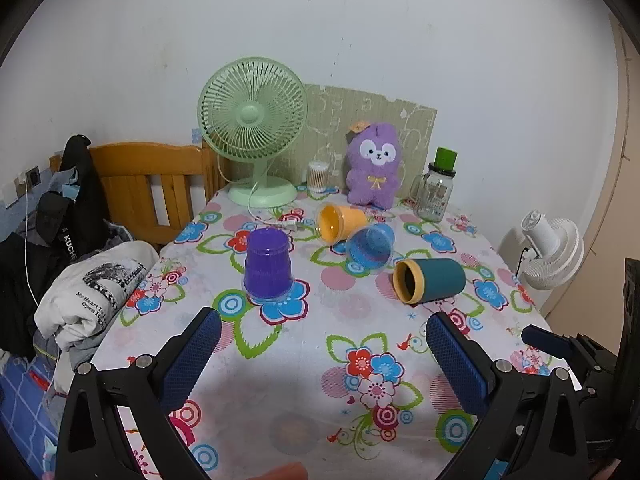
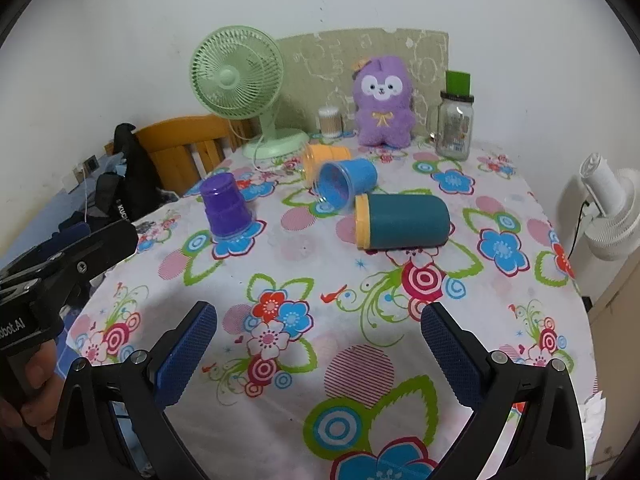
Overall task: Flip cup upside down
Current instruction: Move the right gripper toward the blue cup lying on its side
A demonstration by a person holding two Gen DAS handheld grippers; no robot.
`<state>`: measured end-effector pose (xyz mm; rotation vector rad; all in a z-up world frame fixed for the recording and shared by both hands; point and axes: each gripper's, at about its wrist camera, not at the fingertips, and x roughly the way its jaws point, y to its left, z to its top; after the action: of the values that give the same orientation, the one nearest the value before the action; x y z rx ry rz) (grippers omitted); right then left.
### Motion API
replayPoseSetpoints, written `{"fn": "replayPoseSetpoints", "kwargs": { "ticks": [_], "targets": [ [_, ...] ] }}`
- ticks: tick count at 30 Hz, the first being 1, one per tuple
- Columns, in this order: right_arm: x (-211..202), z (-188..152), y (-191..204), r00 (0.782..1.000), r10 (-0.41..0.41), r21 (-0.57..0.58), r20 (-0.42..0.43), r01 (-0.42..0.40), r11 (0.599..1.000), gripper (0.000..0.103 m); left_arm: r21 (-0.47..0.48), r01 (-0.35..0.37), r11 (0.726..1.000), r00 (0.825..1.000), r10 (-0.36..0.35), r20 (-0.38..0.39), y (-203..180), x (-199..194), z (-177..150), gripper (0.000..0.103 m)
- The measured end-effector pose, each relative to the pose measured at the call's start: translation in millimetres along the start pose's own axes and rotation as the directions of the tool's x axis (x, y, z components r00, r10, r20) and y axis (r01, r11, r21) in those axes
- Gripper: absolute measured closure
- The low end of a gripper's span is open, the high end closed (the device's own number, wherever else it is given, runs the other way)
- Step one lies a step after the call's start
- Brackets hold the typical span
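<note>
The purple cup [image 1: 267, 265] already stands mouth-down on the table [image 1: 280, 356], while the yellow cup [image 1: 340, 223], blue cup [image 1: 370, 246] and teal cup [image 1: 430, 281] lie sideways, and the left gripper [image 1: 322, 354] and right gripper [image 2: 318, 350] hover wide open and empty.

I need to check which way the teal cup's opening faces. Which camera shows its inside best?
The left wrist view: the teal cup lies on its side with its yellow-rimmed mouth turned toward that camera, so the dark interior shows. The right wrist view shows mostly its outer wall, the rim nearly edge-on.
</note>
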<state>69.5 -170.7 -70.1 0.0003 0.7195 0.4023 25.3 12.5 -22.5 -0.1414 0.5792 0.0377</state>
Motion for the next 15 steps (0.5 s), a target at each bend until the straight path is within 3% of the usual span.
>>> {"fn": "replayPoseSetpoints", "kwargs": {
  "ticks": [8,15],
  "targets": [
    [24.5,16.8,-12.2,0.999,-0.011,0.072,-0.036,0.014,0.997,0.0,0.017,0.007,1.0,0.999,-0.006,-0.033,3.9,27.9,9.5,0.0],
    [52.8,56.5,-23.6,0.999,-0.03,0.134,-0.032,0.034,0.99,0.0,0.068,0.02,0.997,0.999,-0.018,-0.034,4.4,59.5,27.8,0.0]
  ]
}}
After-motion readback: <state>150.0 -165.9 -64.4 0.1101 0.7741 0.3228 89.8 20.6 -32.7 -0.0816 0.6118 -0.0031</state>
